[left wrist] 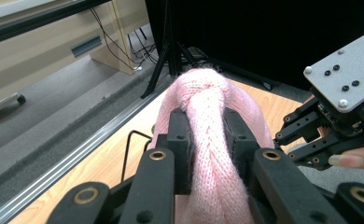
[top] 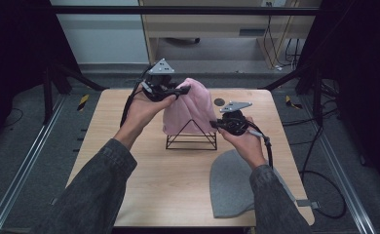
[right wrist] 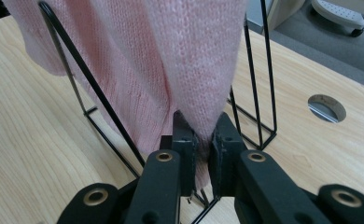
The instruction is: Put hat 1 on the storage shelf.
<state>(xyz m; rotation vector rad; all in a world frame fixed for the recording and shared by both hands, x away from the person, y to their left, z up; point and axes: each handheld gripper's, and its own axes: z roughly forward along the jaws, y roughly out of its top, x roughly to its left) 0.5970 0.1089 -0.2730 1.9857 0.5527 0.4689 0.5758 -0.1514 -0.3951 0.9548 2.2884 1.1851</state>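
Note:
A pink knit beanie [top: 190,109] hangs over a black wire stand [top: 192,140] in the middle of the wooden table [top: 154,165]. My left gripper [top: 180,91] is shut on a bunched fold near the beanie's top [left wrist: 207,135]. My right gripper [top: 215,124] pinches the beanie's lower right edge [right wrist: 203,107], its jaws shut on the knit beside the stand's wires [right wrist: 259,79]. The right gripper's grey plate [left wrist: 346,67] appears at the right of the left gripper view.
A grey beanie [top: 232,183] lies flat at the table's front right, partly under my right forearm. A round cable hole [top: 219,102] sits behind the stand. Black frame legs and cables stand beyond the table's edges.

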